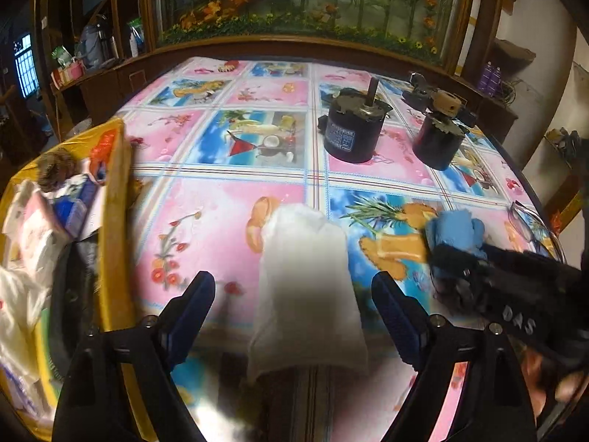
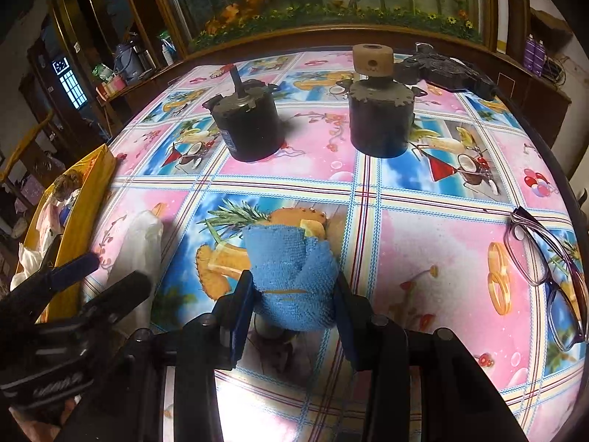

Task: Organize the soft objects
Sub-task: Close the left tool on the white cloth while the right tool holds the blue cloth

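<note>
Clearly soft and squashy, blue cloth roll (image 2: 292, 283) pinched at mid-body by right gripper (image 2: 294, 307); left gripper (image 1: 292, 294) spread wide around limp white cloth (image 1: 305, 283).

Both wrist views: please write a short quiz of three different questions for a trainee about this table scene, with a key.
1. True or false: the right gripper is shut on the blue cloth.
2. What lies between the open fingers of the left gripper? A) white bag B) glasses C) a motor
3. Fill in: the yellow basket stands at the table's ____ edge in both views.

Key: 1 true; 2 A; 3 left. The two dark motors stand upright farther back on the tablecloth, untouched.
</note>
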`<state>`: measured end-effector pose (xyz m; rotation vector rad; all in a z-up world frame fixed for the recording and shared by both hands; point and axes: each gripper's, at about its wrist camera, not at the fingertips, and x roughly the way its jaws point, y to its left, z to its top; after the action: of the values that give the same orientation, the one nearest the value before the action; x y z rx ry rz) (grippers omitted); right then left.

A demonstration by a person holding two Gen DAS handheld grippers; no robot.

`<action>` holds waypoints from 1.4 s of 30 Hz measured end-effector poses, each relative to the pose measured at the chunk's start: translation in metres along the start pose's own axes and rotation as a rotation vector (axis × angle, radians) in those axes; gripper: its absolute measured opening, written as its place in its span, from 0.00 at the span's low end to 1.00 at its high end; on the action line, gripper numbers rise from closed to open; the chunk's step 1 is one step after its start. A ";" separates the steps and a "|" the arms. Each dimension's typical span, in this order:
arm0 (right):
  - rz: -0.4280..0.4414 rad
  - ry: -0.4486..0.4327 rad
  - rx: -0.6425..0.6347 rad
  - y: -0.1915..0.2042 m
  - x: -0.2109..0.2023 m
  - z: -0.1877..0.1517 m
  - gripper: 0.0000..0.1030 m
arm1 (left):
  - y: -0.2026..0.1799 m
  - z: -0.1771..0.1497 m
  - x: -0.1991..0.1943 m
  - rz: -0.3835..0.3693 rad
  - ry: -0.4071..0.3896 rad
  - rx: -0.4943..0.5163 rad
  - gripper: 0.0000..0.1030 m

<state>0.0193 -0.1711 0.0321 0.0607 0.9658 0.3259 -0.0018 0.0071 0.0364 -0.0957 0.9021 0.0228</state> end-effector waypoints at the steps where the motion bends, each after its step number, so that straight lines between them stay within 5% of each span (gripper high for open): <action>1: 0.001 0.000 0.003 0.000 0.000 0.000 0.43 | 0.000 0.003 0.007 0.012 0.009 -0.001 0.84; 5: 0.000 0.001 0.001 0.001 0.000 0.000 0.43 | 0.001 0.003 0.020 0.022 0.008 0.003 0.83; 6: 0.000 0.001 -0.002 0.001 0.000 0.000 0.43 | 0.001 0.003 0.021 0.026 0.004 0.002 0.77; 8: -0.007 -0.001 -0.011 0.002 0.000 0.000 0.44 | 0.002 0.001 0.022 0.003 0.003 0.008 0.42; 9: -0.011 -0.001 -0.015 0.003 0.001 0.000 0.44 | 0.001 0.001 0.021 0.013 -0.008 0.019 0.37; 22: -0.151 -0.064 -0.143 0.022 0.010 -0.009 0.45 | 0.002 0.000 0.020 -0.007 -0.035 0.005 0.36; 35: -0.153 -0.063 -0.136 0.021 0.012 -0.007 0.47 | -0.002 0.000 0.023 0.032 -0.020 0.022 0.40; 42: -0.166 -0.054 -0.116 0.018 0.013 -0.006 0.67 | -0.012 0.000 0.027 0.059 -0.012 0.070 0.47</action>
<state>0.0166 -0.1509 0.0219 -0.1158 0.8906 0.2254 0.0157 -0.0051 0.0168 -0.0038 0.8927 0.0471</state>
